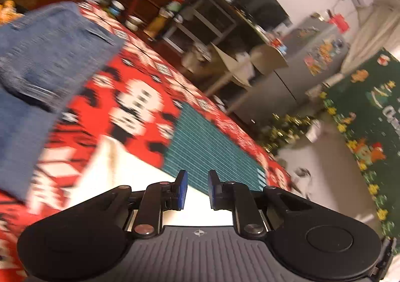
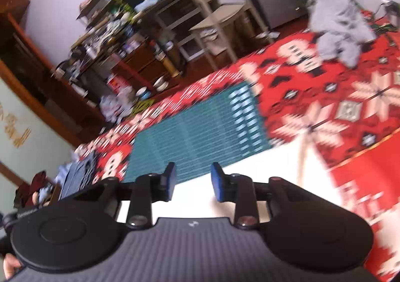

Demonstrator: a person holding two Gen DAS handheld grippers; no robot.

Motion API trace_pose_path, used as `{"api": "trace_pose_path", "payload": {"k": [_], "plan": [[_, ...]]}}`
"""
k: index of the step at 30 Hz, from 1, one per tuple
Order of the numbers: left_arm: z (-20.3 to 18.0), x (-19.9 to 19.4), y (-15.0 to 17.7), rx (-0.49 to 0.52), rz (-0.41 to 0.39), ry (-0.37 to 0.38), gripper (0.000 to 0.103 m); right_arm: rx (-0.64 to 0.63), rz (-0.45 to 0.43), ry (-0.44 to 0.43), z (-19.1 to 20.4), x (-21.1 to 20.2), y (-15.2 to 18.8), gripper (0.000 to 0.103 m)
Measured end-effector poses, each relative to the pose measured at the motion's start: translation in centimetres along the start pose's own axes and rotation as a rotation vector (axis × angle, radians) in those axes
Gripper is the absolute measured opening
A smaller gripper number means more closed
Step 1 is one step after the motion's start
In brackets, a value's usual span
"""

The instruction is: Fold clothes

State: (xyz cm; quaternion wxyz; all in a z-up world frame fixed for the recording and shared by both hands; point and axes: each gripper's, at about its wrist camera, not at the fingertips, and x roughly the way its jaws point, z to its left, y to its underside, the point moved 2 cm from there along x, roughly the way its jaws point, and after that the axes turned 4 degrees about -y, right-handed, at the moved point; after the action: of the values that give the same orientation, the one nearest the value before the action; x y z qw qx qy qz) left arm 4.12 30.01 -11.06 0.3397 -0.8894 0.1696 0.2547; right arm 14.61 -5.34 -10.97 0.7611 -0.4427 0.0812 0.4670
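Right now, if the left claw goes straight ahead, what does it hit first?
Probably the teal striped cloth lying on the red patterned blanket. The left claw is open and empty, over something white; blur leaves depth unclear.

A red patterned blanket (image 2: 312,96) with white snowflake and black motifs covers the surface. On it lies a teal striped garment (image 2: 197,129), spread flat, with a white cloth (image 2: 262,182) just beside its near edge. Blue denim (image 1: 45,56) lies folded towards one end, and a crumpled grey garment (image 2: 337,26) sits well apart at the other.
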Motion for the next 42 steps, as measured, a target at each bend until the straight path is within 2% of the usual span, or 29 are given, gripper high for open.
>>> {"api": "trace_pose_path", "payload": {"k": [3, 7, 10, 12, 13, 15, 17, 18, 20, 23, 26, 31, 36, 40, 42], "plan": [[-1.7, 2.4, 0.5, 0.022, 0.030, 0.033, 0.016, -0.014, 0.052, -0.036, 1.9, 1.8, 0.9, 0.041], [-3.1, 5.4, 1.2, 0.042, 0.064, 0.034, 0.016, -0.043, 0.056, -0.012, 3.1, 3.2, 1.3, 0.047], [-3.9, 6.3, 1.7, 0.132, 0.076, -0.008, 0.017, -0.138, 0.057, 0.089, 4.1, 3.6, 1.5, 0.067], [-4.3, 6.4, 2.0, 0.168, 0.093, -0.034, 0.026, -0.263, 0.034, 0.162, 5.4, 3.6, 1.7, 0.085], [-4.4, 6.5, 2.2, 0.179, 0.101, -0.049, 0.031, -0.326, 0.018, 0.188, 6.0, 3.5, 1.8, 0.088], [-4.9, 6.4, 2.4, 0.226, 0.104, -0.091, 0.036, -0.412, 0.013, 0.205, 7.1, 3.5, 2.1, 0.098], [-5.8, 6.1, 2.8, 0.319, 0.098, -0.164, 0.048, -0.460, 0.016, 0.216, 7.9, 3.3, 2.4, 0.102], [-6.2, 6.0, 3.0, 0.366, 0.088, -0.197, 0.052, -0.474, 0.019, 0.225, 8.1, 3.3, 2.5, 0.102], [-6.3, 5.8, 3.3, 0.423, 0.068, -0.235, 0.067, -0.499, 0.022, 0.264, 8.7, 3.4, 2.8, 0.102], [-6.3, 5.7, 3.3, 0.467, 0.041, -0.293, 0.074, -0.543, 0.012, 0.364, 9.2, 3.8, 3.2, 0.102], [-6.4, 5.7, 3.2, 0.495, 0.019, -0.365, 0.075, -0.605, -0.004, 0.391, 9.6, 3.5, 3.7, 0.102], [-7.1, 5.5, 3.6, 0.578, 0.000, -0.476, 0.084, -0.597, -0.014, 0.349, 10.5, 2.7, 4.1, 0.102], [-7.6, 4.8, 3.9, 0.617, -0.036, -0.476, 0.086, -0.583, -0.011, 0.363, 10.8, 2.3, 3.9, 0.102], [-8.2, 5.1, 3.8, 0.635, -0.046, -0.527, 0.086, -0.540, -0.028, 0.369, 10.5, 2.1, 3.6, 0.102], [-8.2, 5.3, 3.6, 0.607, -0.034, -0.508, 0.086, -0.513, -0.032, 0.355, 10.2, 2.0, 3.4, 0.102]]}}
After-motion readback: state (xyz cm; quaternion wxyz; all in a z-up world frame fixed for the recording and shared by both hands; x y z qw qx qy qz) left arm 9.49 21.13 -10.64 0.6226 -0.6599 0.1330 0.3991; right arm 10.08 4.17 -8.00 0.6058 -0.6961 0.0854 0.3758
